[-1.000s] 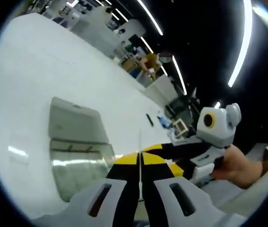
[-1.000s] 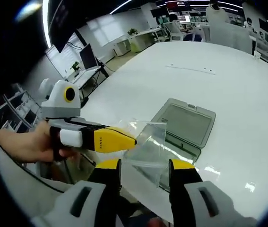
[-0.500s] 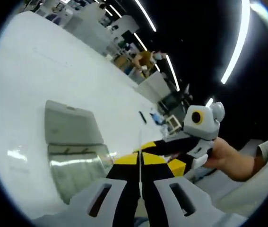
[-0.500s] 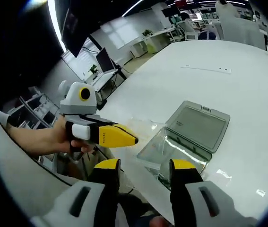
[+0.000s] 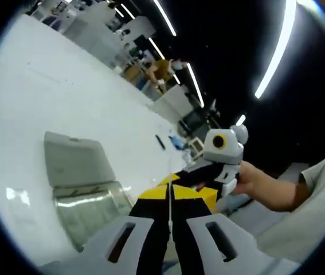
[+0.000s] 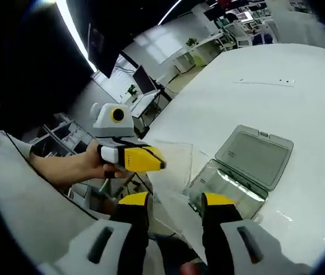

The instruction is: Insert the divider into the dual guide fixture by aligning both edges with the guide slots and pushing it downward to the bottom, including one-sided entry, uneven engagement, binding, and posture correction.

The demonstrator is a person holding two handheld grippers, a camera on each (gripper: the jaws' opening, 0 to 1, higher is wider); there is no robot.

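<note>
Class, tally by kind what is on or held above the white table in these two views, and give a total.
Clear plastic divider sheet: 1
Clear plastic box with open hinged lid, the fixture: 1
Yellow-tipped hand-held grippers: 2, left, right
Total: 4

A wide white bench [image 6: 300, 80] is stretching across the room. A thin pale strip [image 6: 263, 82] is lying on it far off. Desks with monitors [image 6: 143, 79] are standing beyond. Long ceiling lights [image 5: 274, 51] are glowing overhead.
</note>
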